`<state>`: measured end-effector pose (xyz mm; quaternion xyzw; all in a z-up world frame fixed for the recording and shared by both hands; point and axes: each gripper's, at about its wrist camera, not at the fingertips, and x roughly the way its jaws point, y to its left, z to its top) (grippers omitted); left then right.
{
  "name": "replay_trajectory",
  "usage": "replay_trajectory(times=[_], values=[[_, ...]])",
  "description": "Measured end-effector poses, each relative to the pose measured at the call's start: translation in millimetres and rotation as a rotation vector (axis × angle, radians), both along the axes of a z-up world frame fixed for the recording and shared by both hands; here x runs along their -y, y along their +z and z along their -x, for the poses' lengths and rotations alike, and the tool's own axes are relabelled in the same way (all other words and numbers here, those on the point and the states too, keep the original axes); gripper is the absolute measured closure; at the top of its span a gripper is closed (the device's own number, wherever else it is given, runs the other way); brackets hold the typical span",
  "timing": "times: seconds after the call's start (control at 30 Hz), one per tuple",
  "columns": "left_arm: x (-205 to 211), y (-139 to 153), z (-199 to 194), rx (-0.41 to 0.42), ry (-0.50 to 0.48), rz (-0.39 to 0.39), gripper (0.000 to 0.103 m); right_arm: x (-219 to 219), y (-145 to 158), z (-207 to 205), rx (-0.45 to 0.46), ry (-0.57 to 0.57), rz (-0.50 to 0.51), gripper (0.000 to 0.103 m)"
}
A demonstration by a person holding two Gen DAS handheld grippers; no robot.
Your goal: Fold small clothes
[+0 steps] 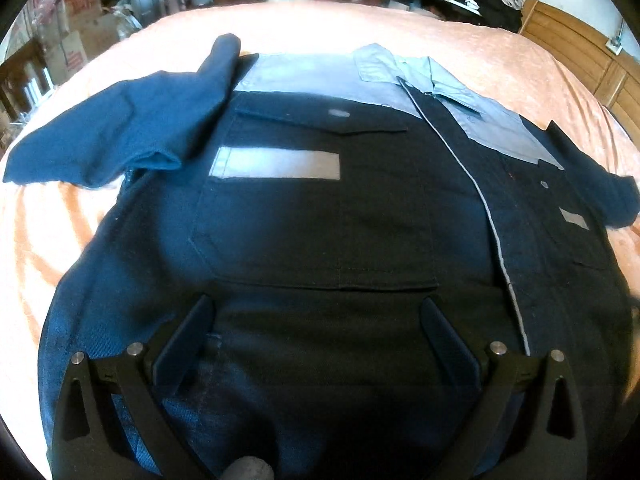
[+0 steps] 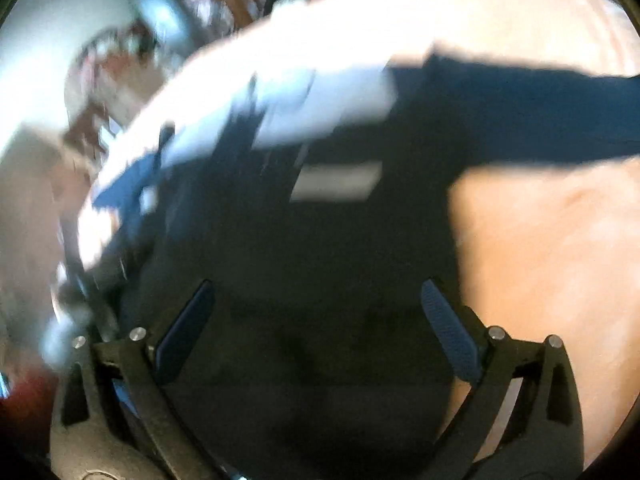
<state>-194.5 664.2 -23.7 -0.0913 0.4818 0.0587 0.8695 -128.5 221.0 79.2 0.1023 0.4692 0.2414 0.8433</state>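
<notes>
Covering orange bedspread [image 1: 400, 28]: dark shirt [image 1: 320, 220]; cluttered room.

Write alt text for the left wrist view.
A dark blue work shirt with a grey collar lies flat, front up, on a peach bedspread, one sleeve folded inward. The open left gripper hovers over its hem.
</notes>
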Motion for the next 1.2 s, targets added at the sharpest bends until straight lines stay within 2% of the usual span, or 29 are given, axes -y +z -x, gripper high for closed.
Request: replay_trajectory(times=[0.1,0.17,0.2,0.23,0.27,0.33,0.43,0.53,0.63,0.87,1.1,1.13,1.17,1.2], values=[[2.9,-1.2,-0.7,0.002,0.000,-0.015,0.000,90.6,30.4,-35.3,0.104,-0.177,-0.074,0.001],[4.8,-1.7,-0.8,0.006,0.001,-0.025,0.000,149.4,38.4,-61.5,0.107,-0.298,-0.078,0.001],[5.8,-2.0,-0.7,0.009,0.002,-0.031,0.000,187.6,35.5,-79.1,0.073,-0.367,-0.099,0.002],[5.9,-2.2,-0.2,0.010,0.002,-0.033,0.000,216.5,31.9,-90.7,0.041,-0.418,-0.126,0.007],[6.4,-2.3,0.0,0.012,0.003,-0.035,0.000,248.6,27.8,-100.7,0.011,-0.475,-0.164,0.022],[6.7,-2.5,0.2,0.014,0.005,-0.035,0.000,309.0,19.6,-114.9,-0.032,-0.576,-0.266,0.039],[7.7,-3.2,-0.5,0.015,0.007,-0.040,0.000,367.8,17.2,-123.0,-0.032,-0.687,-0.307,0.043],[7.6,-4.1,-2.8,0.016,0.010,-0.044,0.000,392.3,18.8,-134.2,-0.045,-0.689,-0.313,0.044],[7.9,-4.7,-4.4,0.013,0.011,-0.049,0.000,394.1,12.1,-141.4,-0.070,-0.712,-0.240,0.044],[7.8,-5.0,-4.4,0.013,0.011,-0.050,0.000,399.6,-4.6,-144.0,-0.060,-0.687,-0.210,0.045],[8.0,-4.6,-3.8,0.015,0.014,-0.053,0.000,397.7,-12.6,-162.0,-0.061,-0.668,-0.133,0.048],[8.6,-4.0,-2.9,0.017,0.016,-0.058,0.000,395.0,-10.9,-161.9,-0.056,-0.666,-0.113,0.059],[9.5,-3.5,-2.0,0.018,0.019,-0.063,0.000,392.5,-7.4,-160.0,-0.045,-0.667,-0.100,0.078],[10.4,-2.9,-1.3,0.016,0.020,-0.071,0.000,389.7,-1.4,-156.0,-0.025,-0.667,-0.100,0.087]])
